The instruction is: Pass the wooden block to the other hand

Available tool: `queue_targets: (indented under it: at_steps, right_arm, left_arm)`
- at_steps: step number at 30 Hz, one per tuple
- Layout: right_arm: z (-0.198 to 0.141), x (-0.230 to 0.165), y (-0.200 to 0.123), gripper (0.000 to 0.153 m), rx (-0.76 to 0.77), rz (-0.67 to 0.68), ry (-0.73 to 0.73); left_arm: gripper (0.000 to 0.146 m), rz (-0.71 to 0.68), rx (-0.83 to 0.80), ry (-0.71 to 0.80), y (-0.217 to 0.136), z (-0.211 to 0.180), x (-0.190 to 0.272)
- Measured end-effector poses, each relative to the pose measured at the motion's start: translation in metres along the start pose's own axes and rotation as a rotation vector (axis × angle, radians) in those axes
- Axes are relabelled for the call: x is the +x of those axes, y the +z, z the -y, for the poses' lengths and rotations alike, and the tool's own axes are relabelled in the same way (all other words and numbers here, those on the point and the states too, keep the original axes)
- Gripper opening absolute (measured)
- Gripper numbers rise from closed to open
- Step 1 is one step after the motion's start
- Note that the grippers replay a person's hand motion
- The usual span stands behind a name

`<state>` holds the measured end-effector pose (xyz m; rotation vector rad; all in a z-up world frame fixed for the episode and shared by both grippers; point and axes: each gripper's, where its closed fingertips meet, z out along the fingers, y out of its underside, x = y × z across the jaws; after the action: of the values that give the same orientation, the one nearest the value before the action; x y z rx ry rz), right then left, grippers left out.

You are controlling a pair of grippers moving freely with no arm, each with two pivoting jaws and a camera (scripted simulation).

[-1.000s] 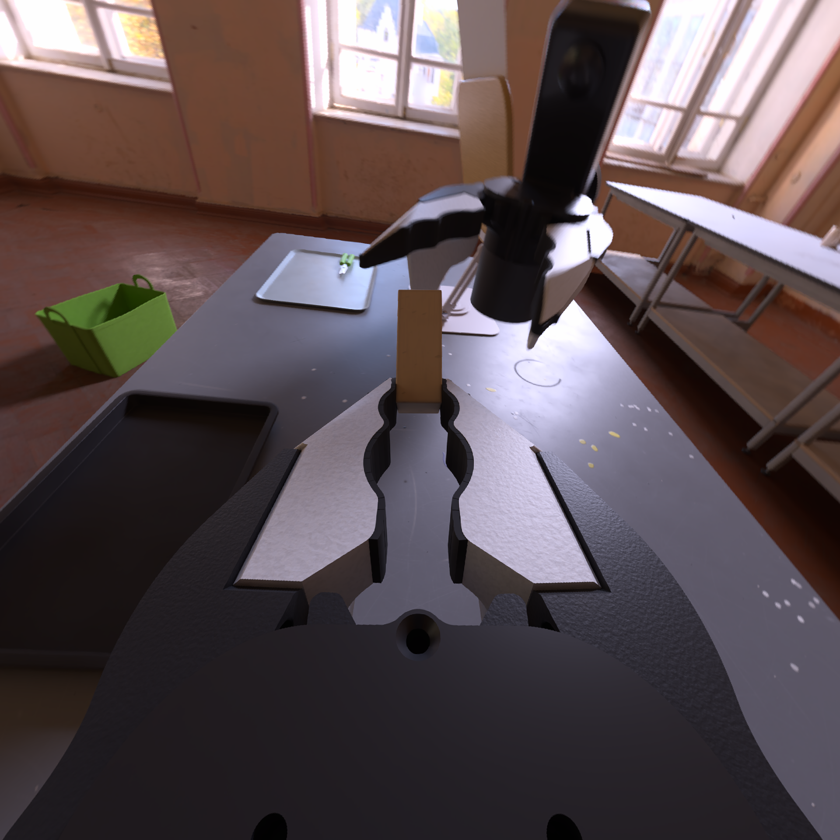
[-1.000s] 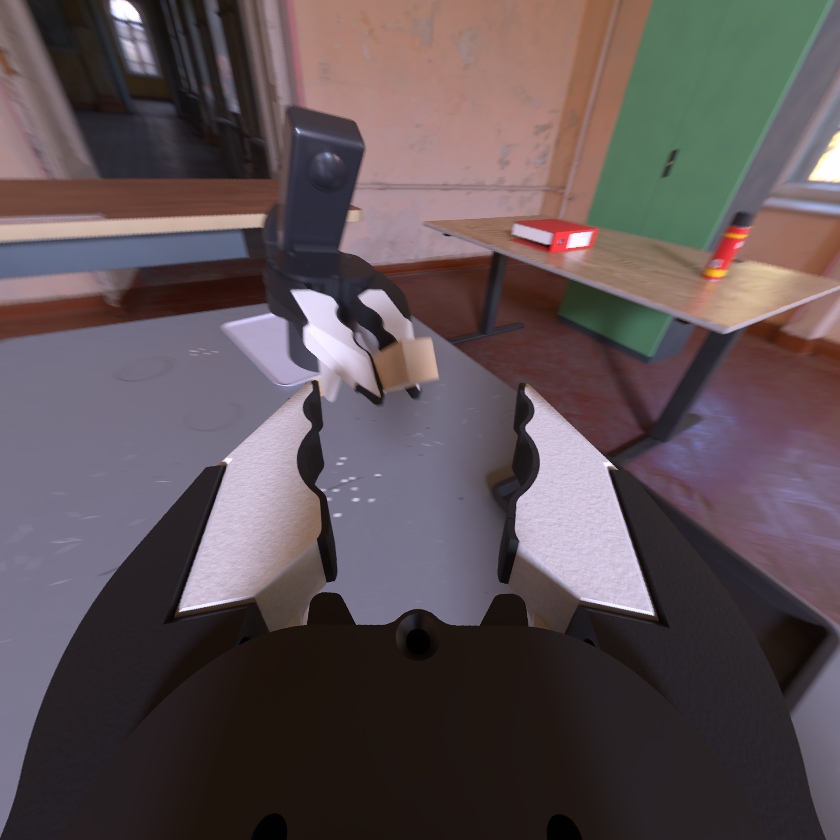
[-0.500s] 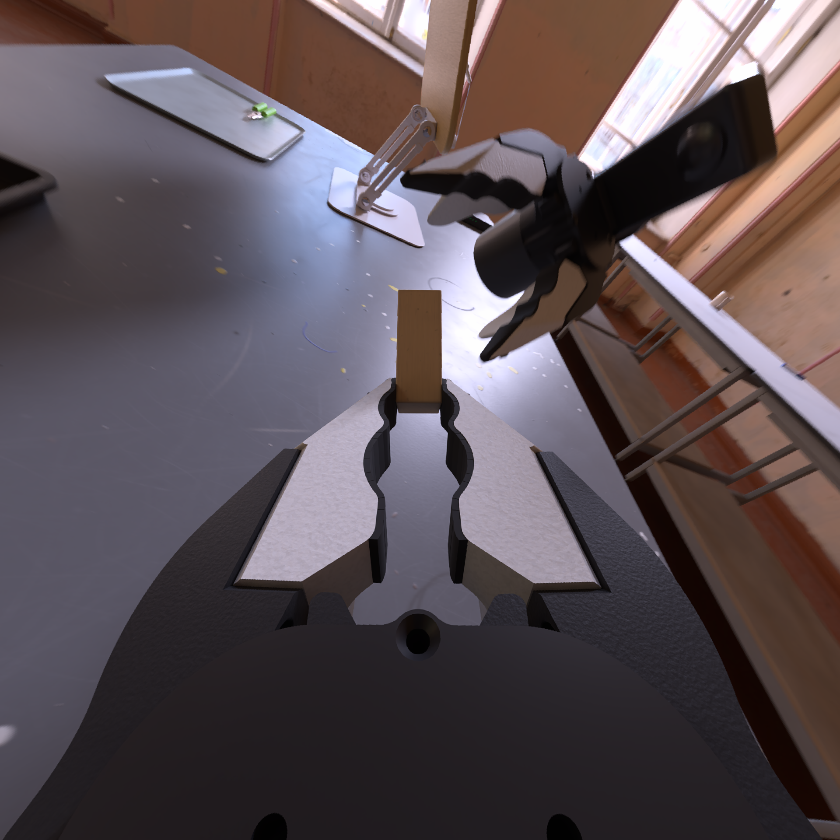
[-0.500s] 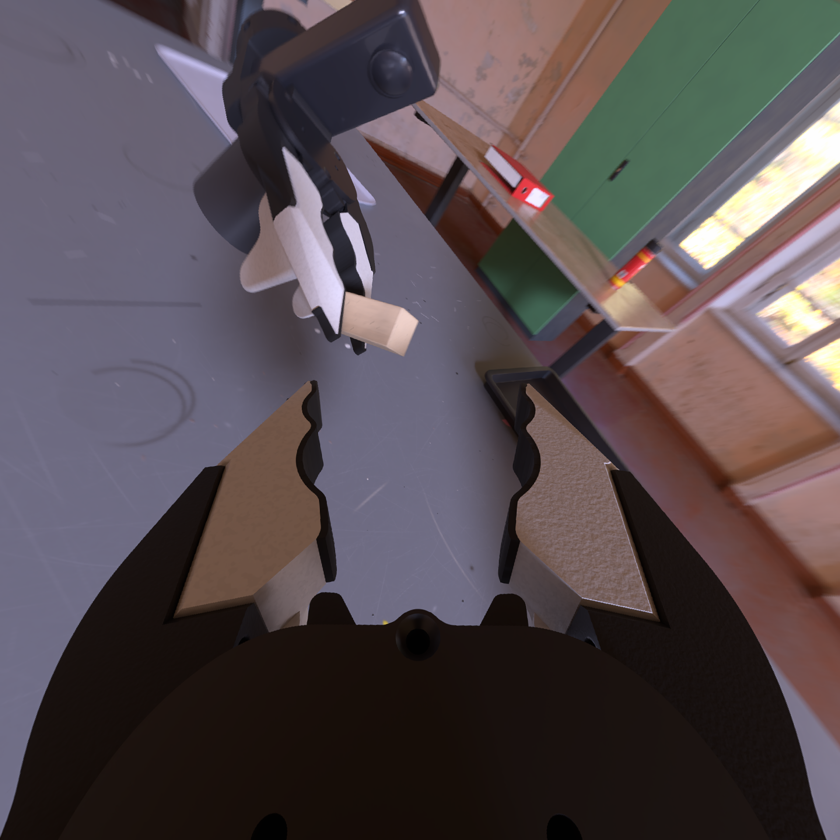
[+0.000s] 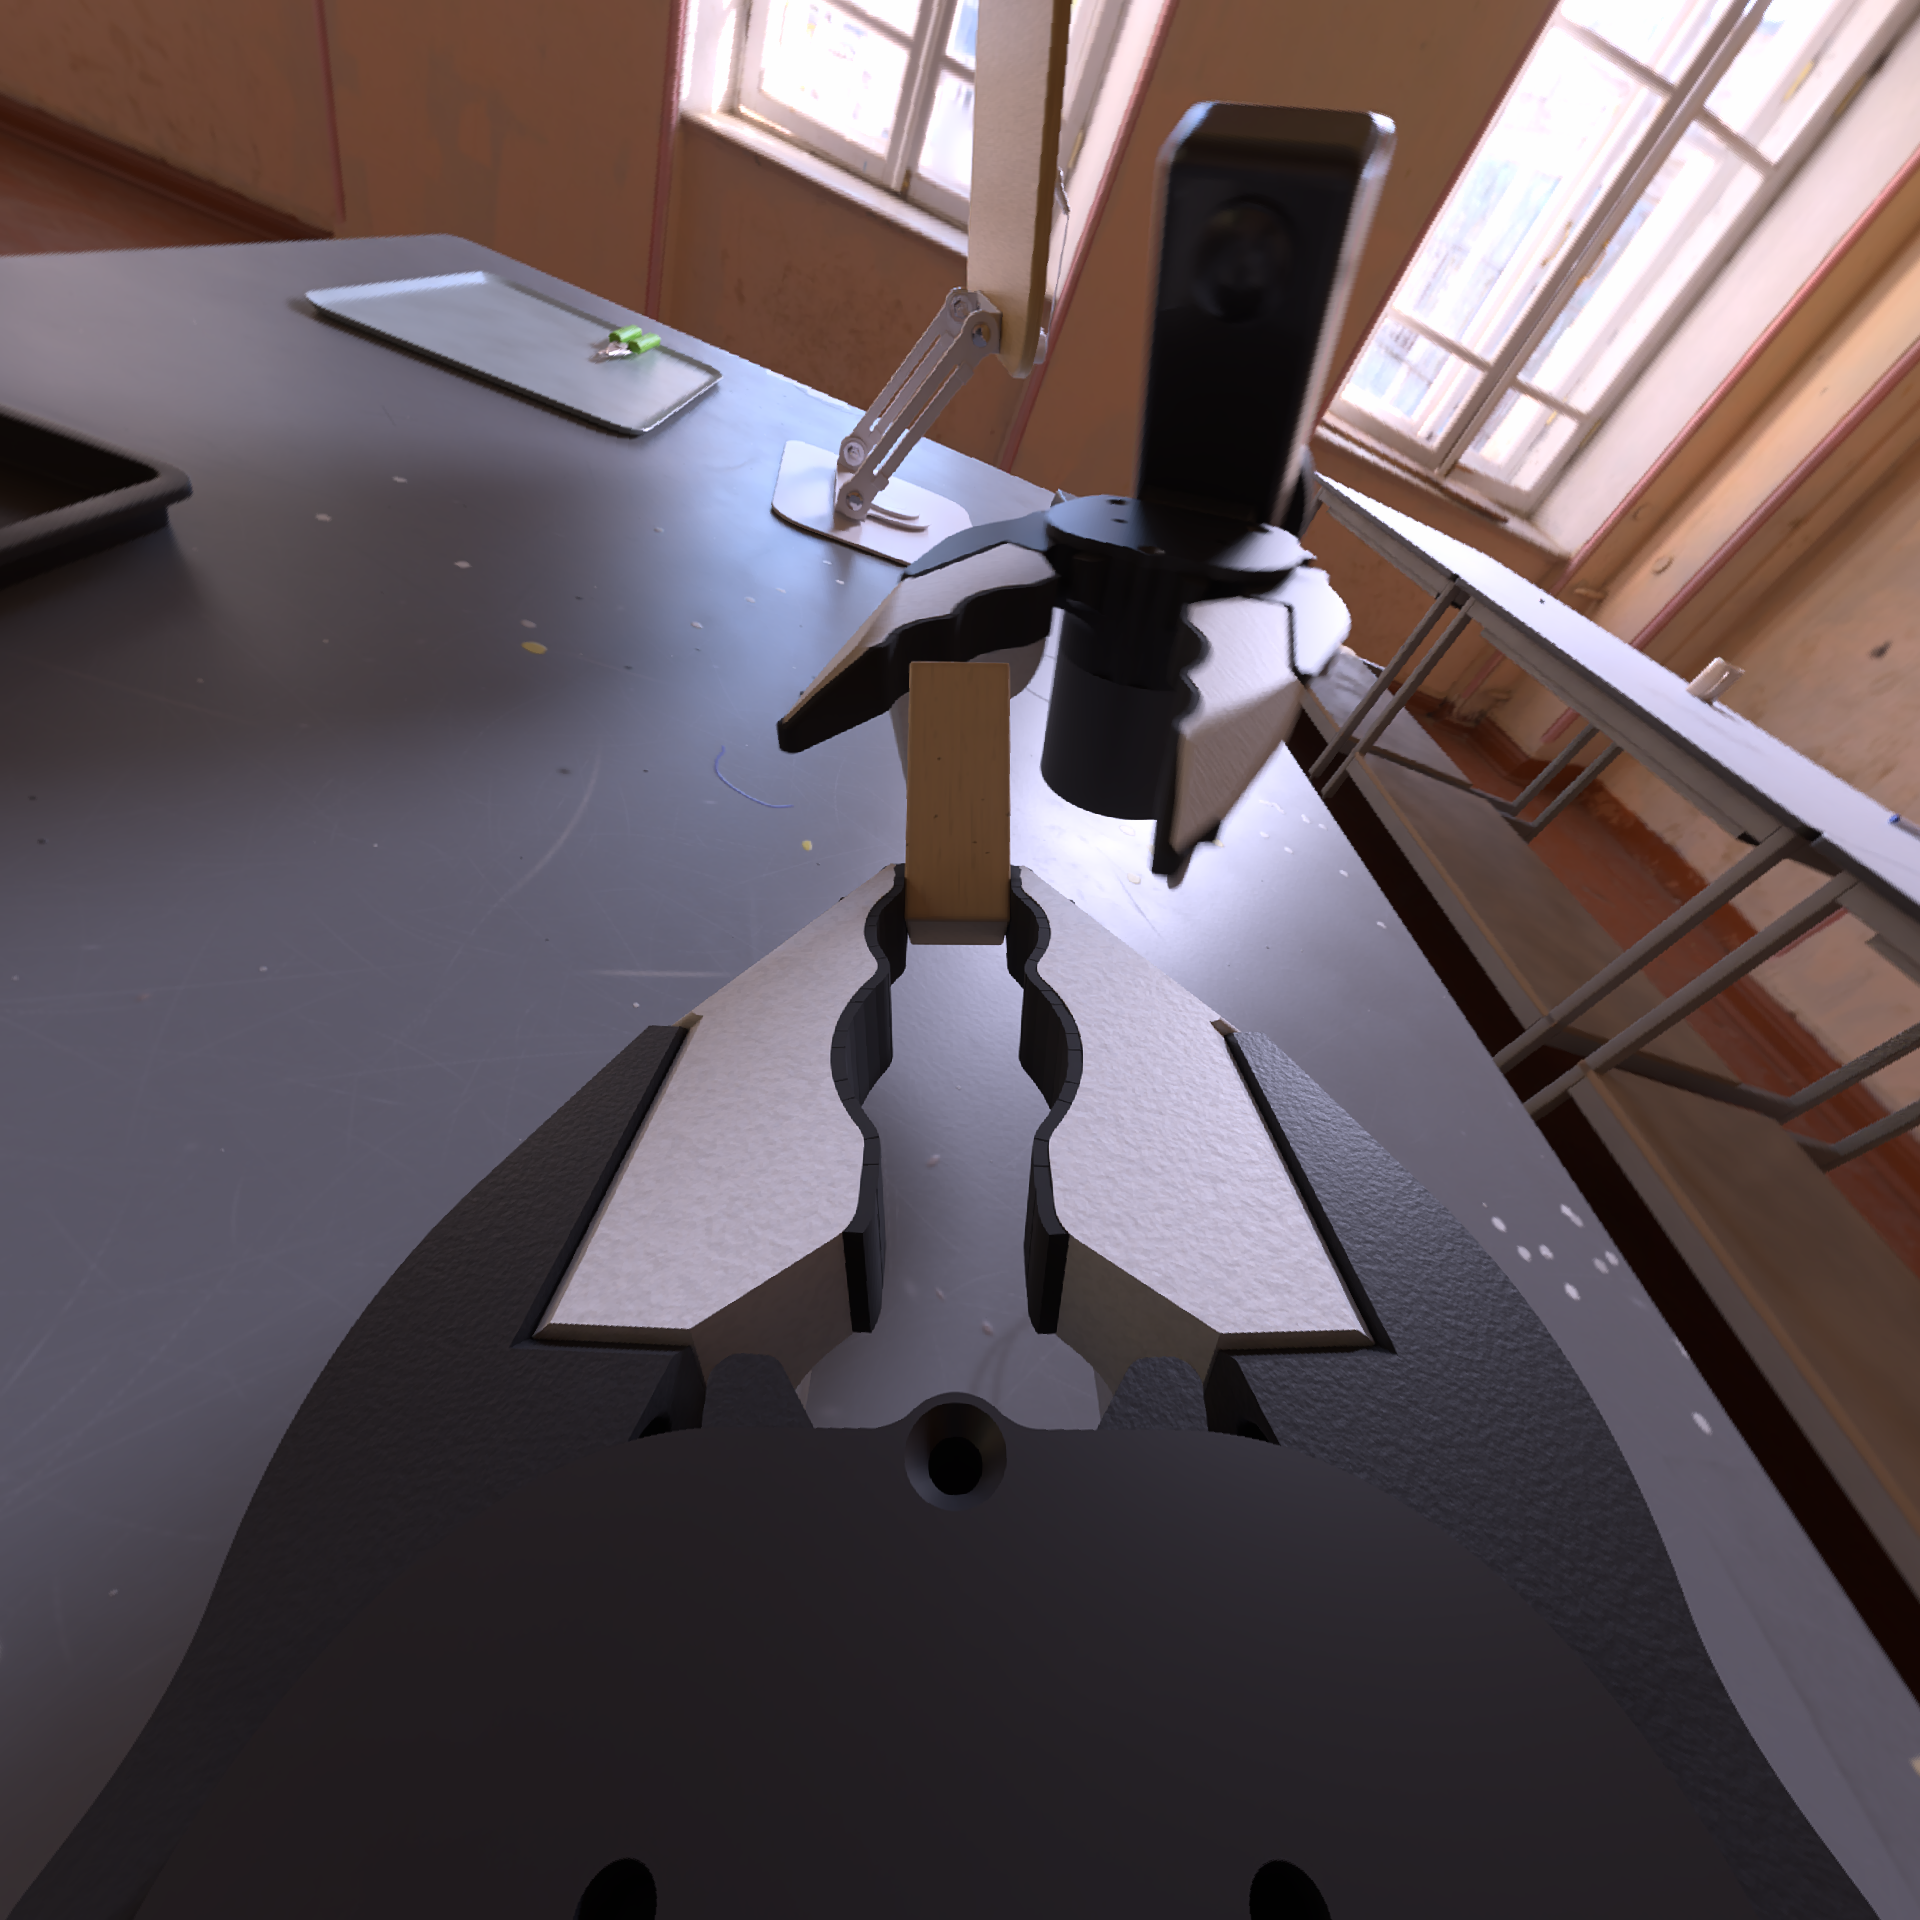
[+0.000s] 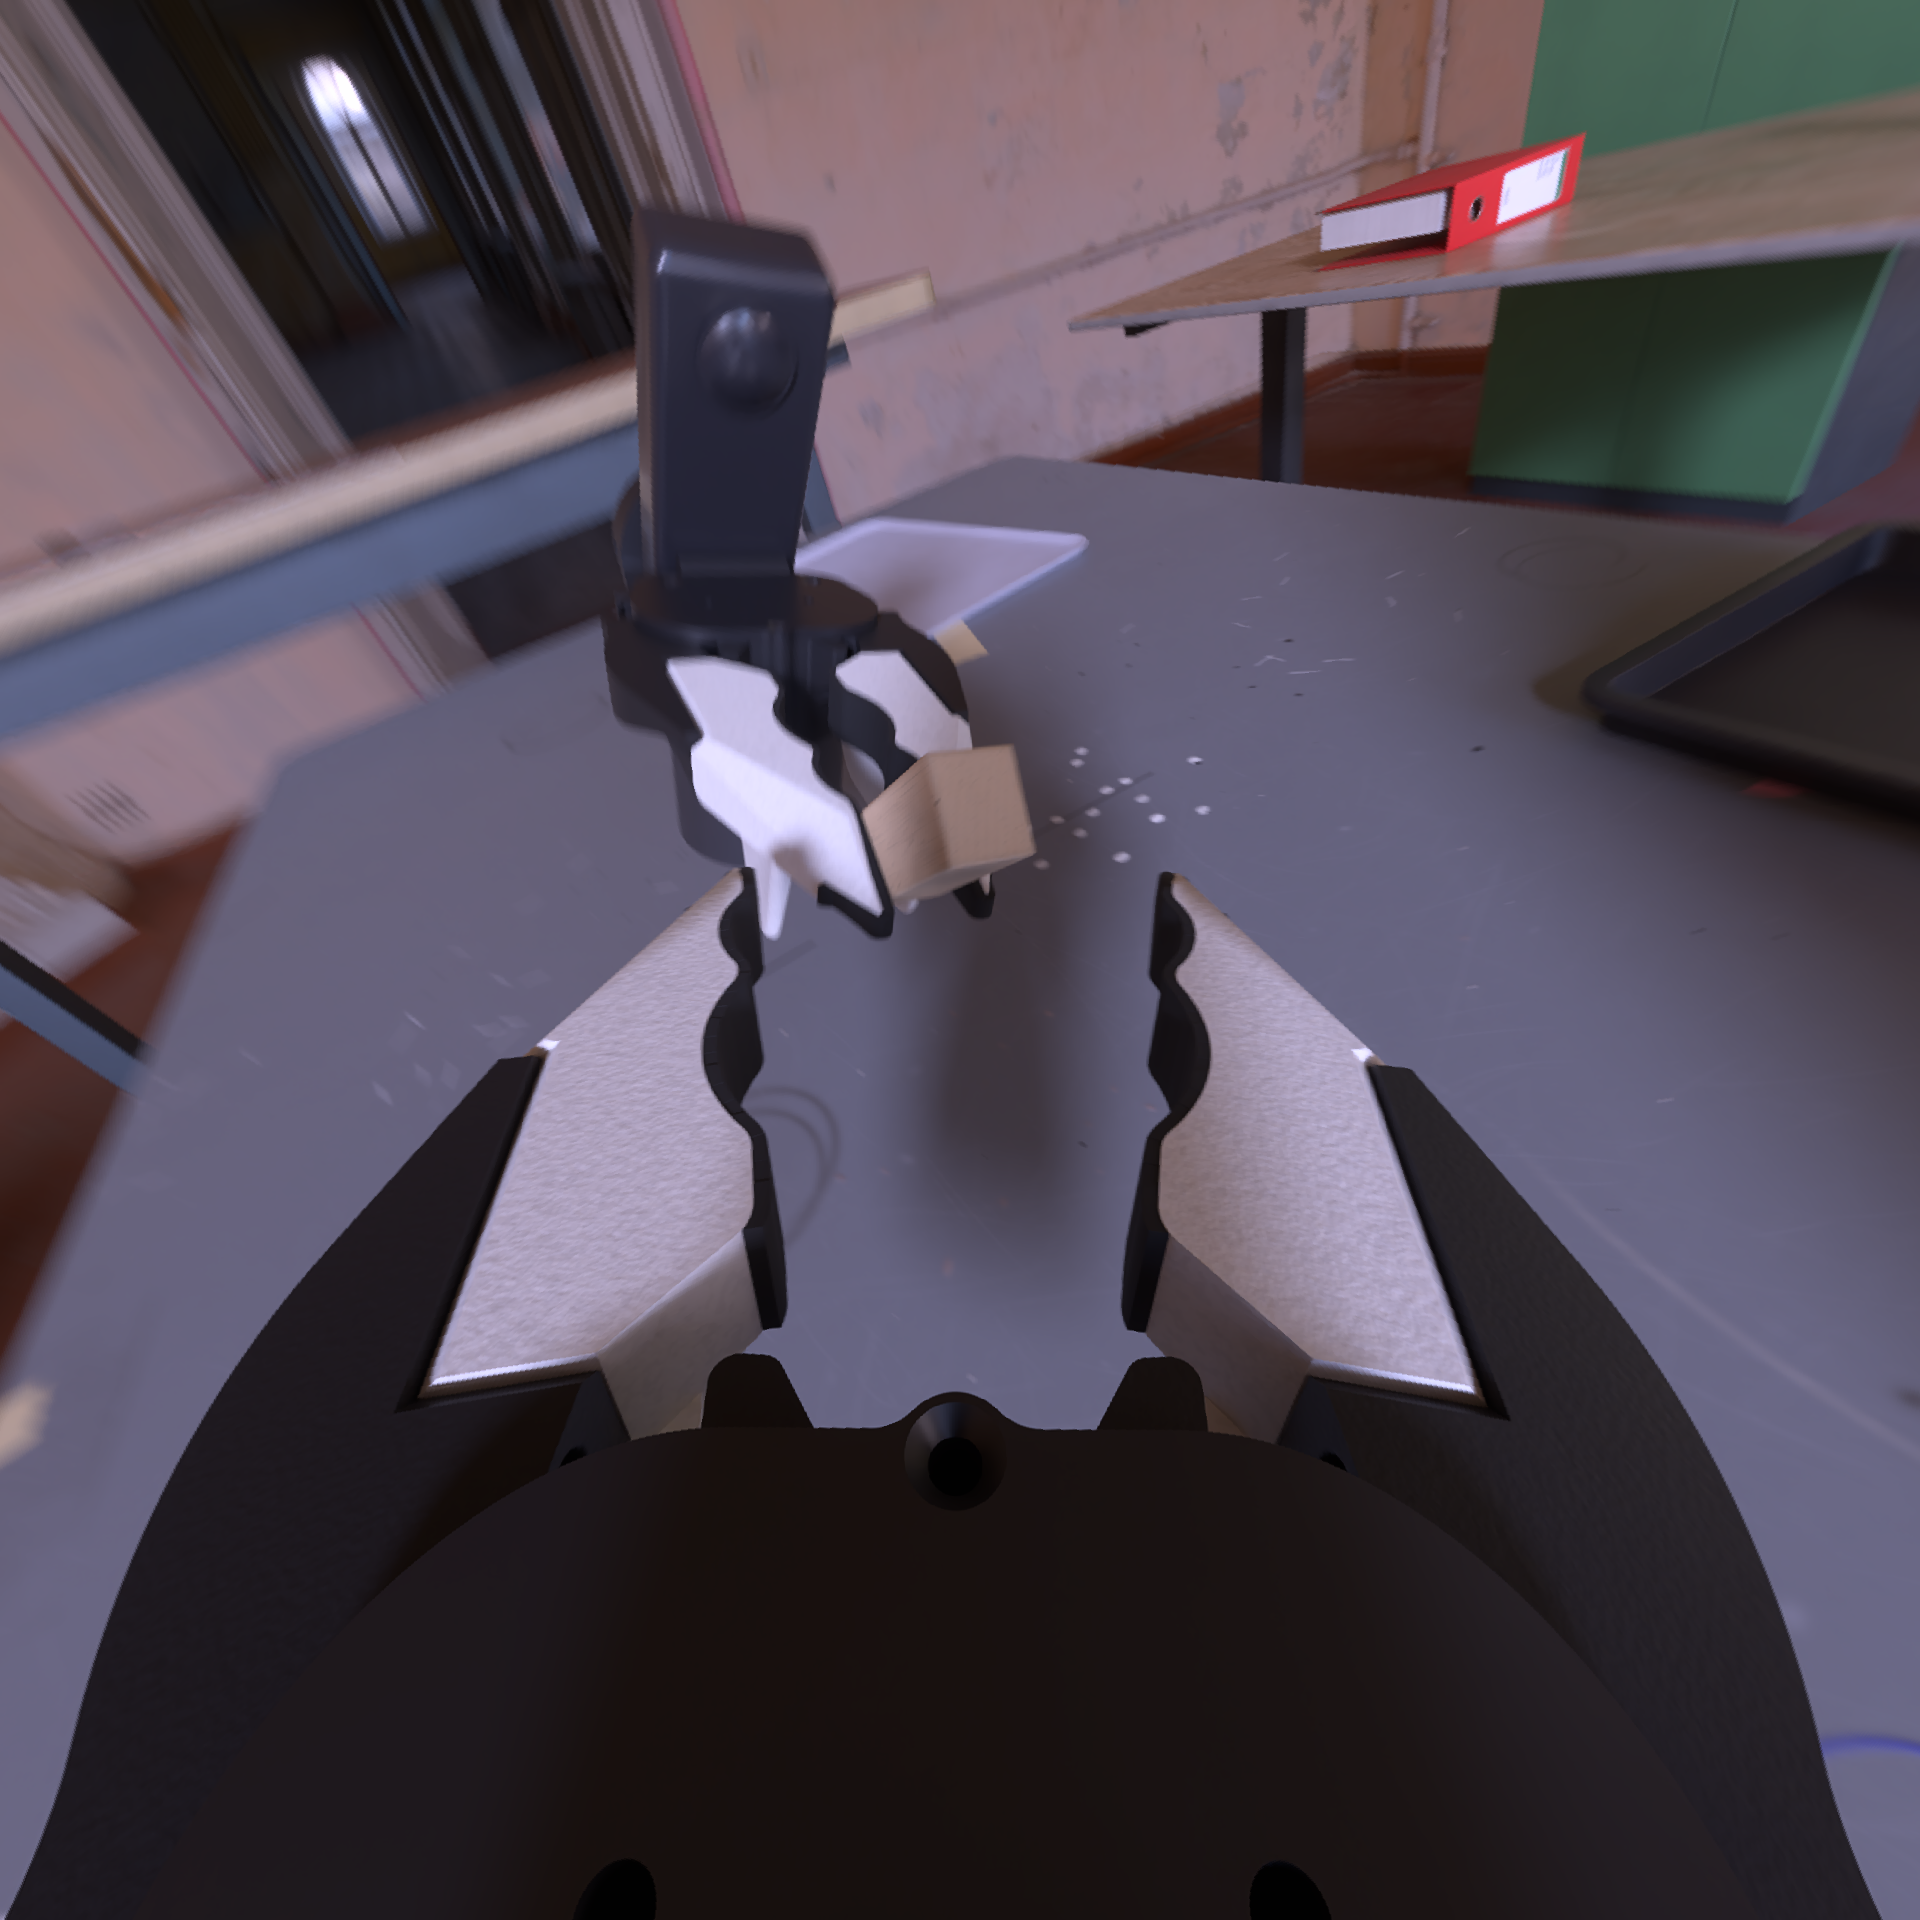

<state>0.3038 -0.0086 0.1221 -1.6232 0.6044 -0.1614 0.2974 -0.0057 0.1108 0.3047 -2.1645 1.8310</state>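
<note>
Wooden block (image 5: 957, 805) sits pinched at the left gripper (image 5: 957, 914) tips, the right gripper facing it. From the right gripper (image 6: 954, 894), spread wide and empty, the block hangs just ahead: approach stage; next, probably straddle its free end.

You get warm daylight from the windows (image 5: 852, 114) behind the surface (image 5: 312, 831) in the left wrist view; their panes are blown out to near white, and a pale sheen lies on the grey top near the right tool (image 5: 997, 800), which is slightly motion-blurred. Your own left tool (image 5: 957, 914) sits sharp but dim in the foreground. In the right wrist view the light is flatter, the left edge smears with blur, straight lines bow outward, and a soft shadow (image 6: 997, 1122) falls between the fingers (image 6: 644, 1143).
</note>
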Motion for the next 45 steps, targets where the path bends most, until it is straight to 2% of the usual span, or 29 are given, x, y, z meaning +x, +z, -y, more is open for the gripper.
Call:
queue_targets:
  at_steps: [2, 5, 10, 15, 16, 18, 19, 23, 25, 29, 31, 38, 41, 45]
  right_arm:
    - [0.006, 0.004, 0.001, 0.063, 0.041, 0.036, 0.107]
    - [0.008, 0.007, 0.003, 0.048, 0.039, 0.039, 0.105]
    - [-0.002, -0.008, 0.007, 0.026, -0.003, 0.129, 0.120]
    - [-0.006, -0.014, 0.001, 0.024, 0.011, 0.163, 0.115]
    - [-0.004, -0.014, 0.000, 0.022, 0.019, 0.151, 0.105]
    - [-0.001, -0.010, -0.003, 0.018, 0.033, 0.122, 0.086]
    - [0.001, -0.008, -0.005, 0.018, 0.042, 0.106, 0.081]
    - [0.001, 0.001, -0.013, 0.018, 0.057, 0.063, 0.091]
    - [0.000, 0.007, -0.017, 0.018, 0.052, 0.036, 0.083]
    - [0.002, 0.013, -0.027, 0.018, 0.055, 0.009, 0.060]
    - [0.005, 0.017, -0.034, 0.018, 0.065, -0.019, 0.044]
    - [0.009, 0.028, -0.049, 0.018, 0.093, -0.058, 0.058]
    - [0.007, 0.028, -0.048, 0.018, 0.077, -0.052, 0.050]
    - [0.003, 0.028, -0.047, 0.018, 0.046, -0.050, 0.026]
  left_arm:
    - [0.018, -0.006, 0.001, 0.020, 0.000, 0.000, 0.003]
    - [0.018, -0.013, 0.008, 0.025, 0.001, 0.000, 0.005]
    - [0.018, -0.015, -0.032, 0.060, 0.003, -0.007, 0.007]
    - [0.018, -0.070, -0.049, 0.050, 0.007, -0.012, 0.015]
    - [0.027, -0.073, -0.046, 0.049, 0.007, -0.011, 0.016]
    - [0.056, -0.046, -0.044, 0.054, 0.005, -0.009, 0.013]
    - [0.063, -0.024, -0.037, 0.057, 0.002, -0.007, 0.009]
    - [0.078, 0.115, -0.002, 0.085, -0.025, 0.008, -0.016]
    - [0.086, 0.281, 0.041, 0.125, -0.054, 0.029, -0.046]
    - [0.118, 0.700, 0.036, 0.213, -0.125, 0.076, -0.128]
    - [0.128, 0.796, -0.019, 0.217, -0.145, 0.087, -0.159]
    - [0.142, 0.828, -0.241, 0.201, -0.161, 0.087, -0.230]
    - [0.140, 0.831, -0.367, 0.194, -0.160, 0.077, -0.244]
    - [0.136, 0.835, -0.498, 0.259, -0.155, 0.072, -0.251]
